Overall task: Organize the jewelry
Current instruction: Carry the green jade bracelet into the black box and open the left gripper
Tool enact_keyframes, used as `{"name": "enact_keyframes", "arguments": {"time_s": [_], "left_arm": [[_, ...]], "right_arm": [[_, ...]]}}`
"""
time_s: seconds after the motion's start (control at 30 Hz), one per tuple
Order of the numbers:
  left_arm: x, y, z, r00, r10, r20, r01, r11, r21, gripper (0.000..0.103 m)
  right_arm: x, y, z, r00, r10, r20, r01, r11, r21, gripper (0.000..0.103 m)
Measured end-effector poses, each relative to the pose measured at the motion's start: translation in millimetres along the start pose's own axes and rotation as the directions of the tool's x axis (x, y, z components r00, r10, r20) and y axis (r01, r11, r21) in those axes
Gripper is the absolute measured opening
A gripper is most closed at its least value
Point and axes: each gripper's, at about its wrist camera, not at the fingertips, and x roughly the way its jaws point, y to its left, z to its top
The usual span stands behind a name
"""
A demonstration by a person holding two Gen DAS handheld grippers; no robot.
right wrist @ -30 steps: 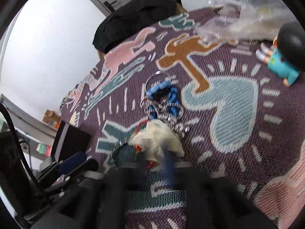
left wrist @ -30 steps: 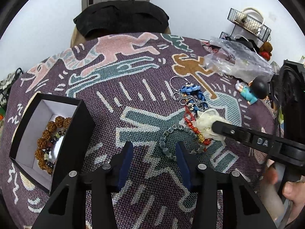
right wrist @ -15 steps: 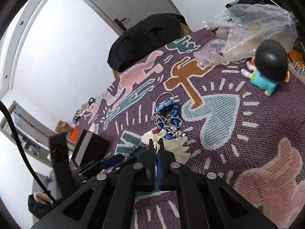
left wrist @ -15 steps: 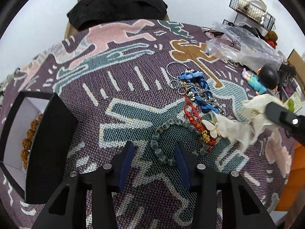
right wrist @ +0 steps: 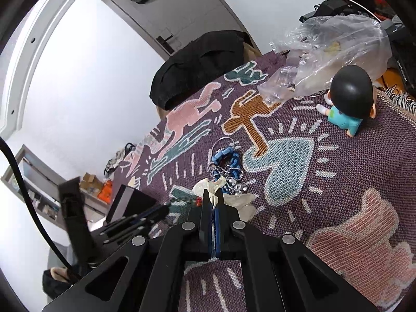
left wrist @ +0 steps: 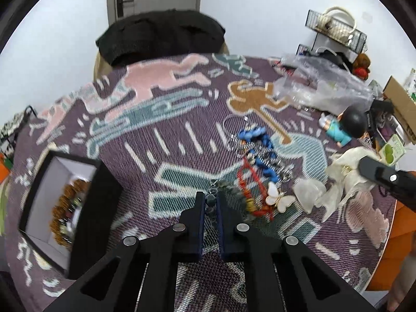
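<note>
My left gripper point(left wrist: 210, 198) has its jaws closing tight on the grey-green bead bracelet point(left wrist: 230, 186), with a bead pinched between the pads just above the patterned cloth. At the right, my right gripper point(left wrist: 364, 165) is shut on a cream sheer pouch point(left wrist: 343, 179) and holds it off the table. In the right wrist view the pouch point(right wrist: 241, 202) hangs around the shut right gripper point(right wrist: 213, 195). A red cord bracelet point(left wrist: 248, 182), a white butterfly pendant point(left wrist: 277, 199), a blue braided bracelet point(left wrist: 256, 135) and silver chains lie in a pile. At the left, an open black box point(left wrist: 104, 208) holds a brown bead bracelet point(left wrist: 63, 202).
A small doll point(left wrist: 343, 127) and a crumpled plastic bag point(left wrist: 325, 88) lie at the far right of the table. A black cloth point(left wrist: 161, 36) drapes over a chair at the far edge. The table's edge point(left wrist: 392, 223) runs close on the right.
My left jaws have shut on the bead bracelet and lifted slightly. My right gripper has carried the cream pouch up and rightward off the pile, uncovering the butterfly pendant.
</note>
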Motion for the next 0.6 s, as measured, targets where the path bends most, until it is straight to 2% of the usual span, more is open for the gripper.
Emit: {"name": "enact_keyframes", "arguments": {"time_s": [0.6], "left_arm": [[-78, 29, 23, 0.988, 0.025, 0.153, -0.022, 1.0, -0.019, 0.009]], "right_arm": [[-15, 23, -1, 0.999, 0.042, 0.024, -0.042, 0.999, -0.034, 0.003]]}}
